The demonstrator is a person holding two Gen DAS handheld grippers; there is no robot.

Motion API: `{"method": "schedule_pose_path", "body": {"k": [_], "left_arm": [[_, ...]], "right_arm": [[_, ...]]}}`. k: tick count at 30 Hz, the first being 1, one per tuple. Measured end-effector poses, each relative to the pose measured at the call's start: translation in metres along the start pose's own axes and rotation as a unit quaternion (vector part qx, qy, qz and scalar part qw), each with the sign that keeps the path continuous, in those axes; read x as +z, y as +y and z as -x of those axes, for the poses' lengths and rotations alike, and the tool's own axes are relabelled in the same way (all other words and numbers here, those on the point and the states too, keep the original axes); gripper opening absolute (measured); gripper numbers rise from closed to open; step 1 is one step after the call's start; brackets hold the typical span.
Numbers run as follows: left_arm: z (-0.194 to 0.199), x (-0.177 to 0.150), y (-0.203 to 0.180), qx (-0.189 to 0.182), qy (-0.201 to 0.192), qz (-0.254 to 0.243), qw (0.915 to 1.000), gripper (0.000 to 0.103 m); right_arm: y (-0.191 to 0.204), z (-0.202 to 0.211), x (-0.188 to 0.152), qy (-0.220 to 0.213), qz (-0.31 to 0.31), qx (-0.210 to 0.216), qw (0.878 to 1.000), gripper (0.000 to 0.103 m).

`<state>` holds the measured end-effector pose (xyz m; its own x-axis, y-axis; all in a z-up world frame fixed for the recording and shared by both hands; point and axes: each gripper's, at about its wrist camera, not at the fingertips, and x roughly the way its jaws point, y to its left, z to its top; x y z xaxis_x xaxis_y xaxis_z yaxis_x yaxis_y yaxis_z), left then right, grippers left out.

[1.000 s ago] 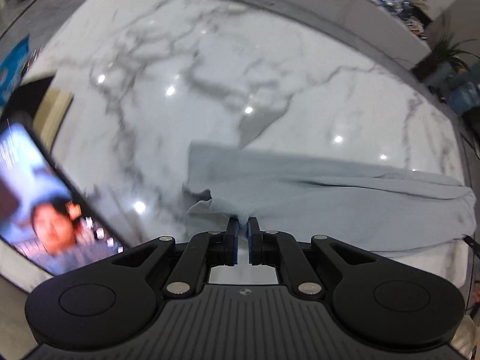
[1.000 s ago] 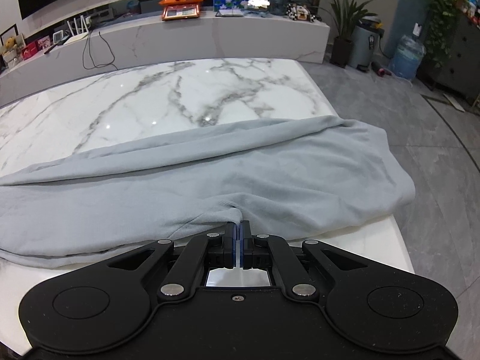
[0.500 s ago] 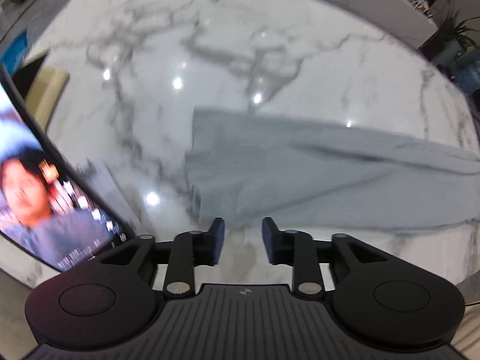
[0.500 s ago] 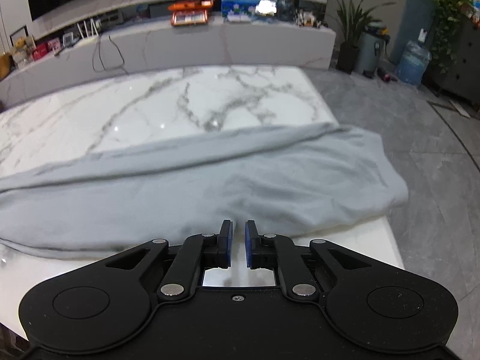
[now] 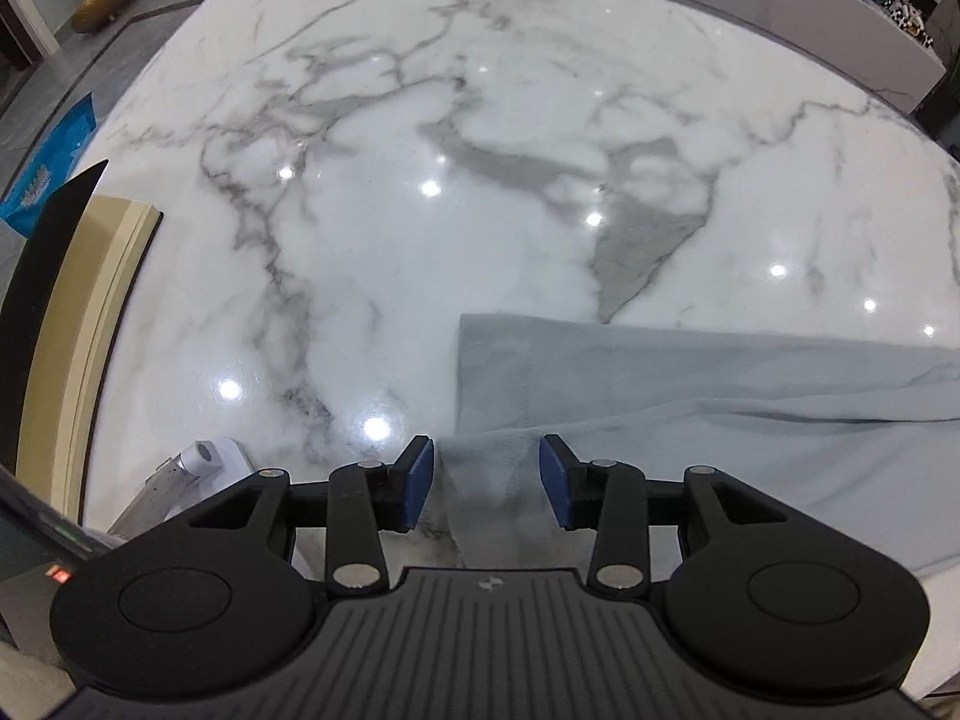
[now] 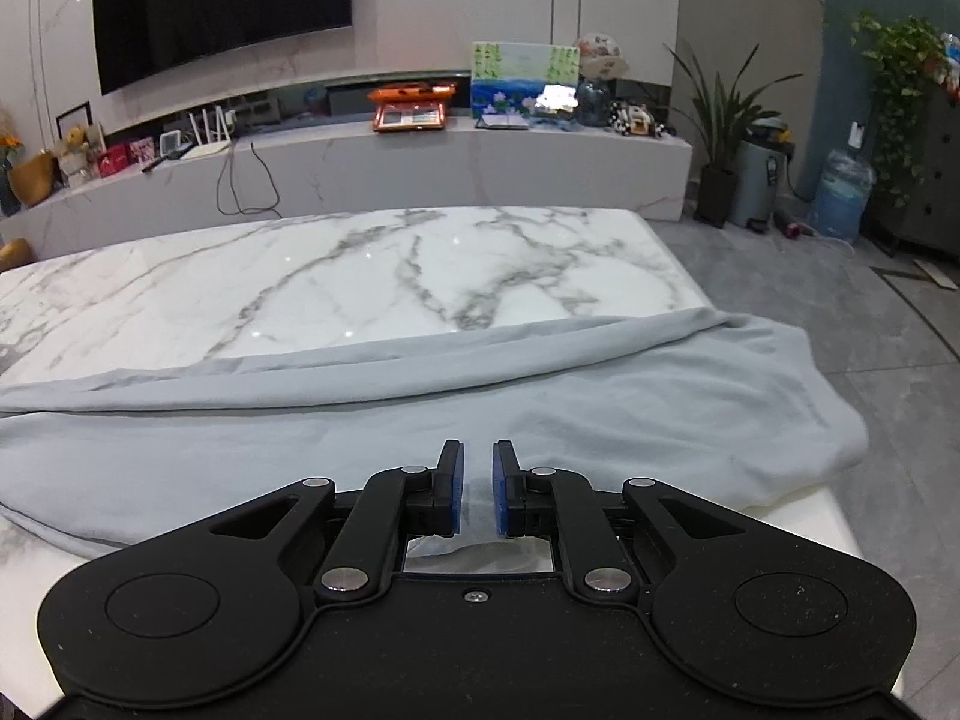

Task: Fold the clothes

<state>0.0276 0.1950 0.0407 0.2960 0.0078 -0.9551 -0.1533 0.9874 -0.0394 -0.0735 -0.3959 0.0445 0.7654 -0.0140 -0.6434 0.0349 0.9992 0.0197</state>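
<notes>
A light grey garment lies folded lengthwise along the near edge of the white marble table. Its left end is a straight hem. My left gripper is open, its jaws wide apart on either side of that end's near corner, holding nothing. In the right wrist view the garment stretches across the table and its right end hangs over the table's right edge. My right gripper is open with a narrow gap, just above the garment's near edge, holding nothing.
A phone on a white stand sits at the table's near left corner. A black and beige chair back stands at the left. A low marble shelf with clutter and potted plants lie beyond the table.
Both grippers were shut on the garment's near edge a second ago. Both have let go and opened, the left wide, the right slightly. The garment now lies flat on the table.
</notes>
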Motion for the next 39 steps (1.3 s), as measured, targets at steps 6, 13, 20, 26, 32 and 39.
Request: {"method": "schedule_pose_path", "body": {"k": [6, 13, 20, 26, 32, 39], "left_arm": [[0.022, 0.009, -0.006, -0.018, -0.054, -0.007, 0.9984, 0.007], [0.031, 0.036, -0.007, -0.016, -0.091, 0.012, 0.9957, 0.007], [0.030, 0.042, -0.011, -0.003, -0.089, -0.010, 0.9960, 0.008], [0.040, 0.050, -0.009, -0.026, -0.106, -0.013, 0.9940, 0.009], [0.036, 0.062, -0.003, 0.004, -0.114, -0.010, 0.9935, 0.010], [0.019, 0.066, 0.012, -0.014, -0.116, 0.021, 0.9929, 0.007]], "right_arm": [[0.001, -0.009, 0.001, 0.005, 0.008, -0.008, 1.000, 0.010], [0.000, -0.015, -0.004, 0.019, 0.011, -0.023, 1.000, 0.010], [-0.005, -0.023, -0.011, 0.050, 0.015, -0.040, 0.998, 0.010], [-0.006, -0.033, -0.014, 0.076, 0.011, -0.045, 0.996, 0.010], [-0.006, -0.033, -0.017, 0.077, 0.013, -0.047, 0.996, 0.010], [-0.004, -0.035, -0.016, 0.077, 0.015, -0.049, 0.996, 0.010]]}}
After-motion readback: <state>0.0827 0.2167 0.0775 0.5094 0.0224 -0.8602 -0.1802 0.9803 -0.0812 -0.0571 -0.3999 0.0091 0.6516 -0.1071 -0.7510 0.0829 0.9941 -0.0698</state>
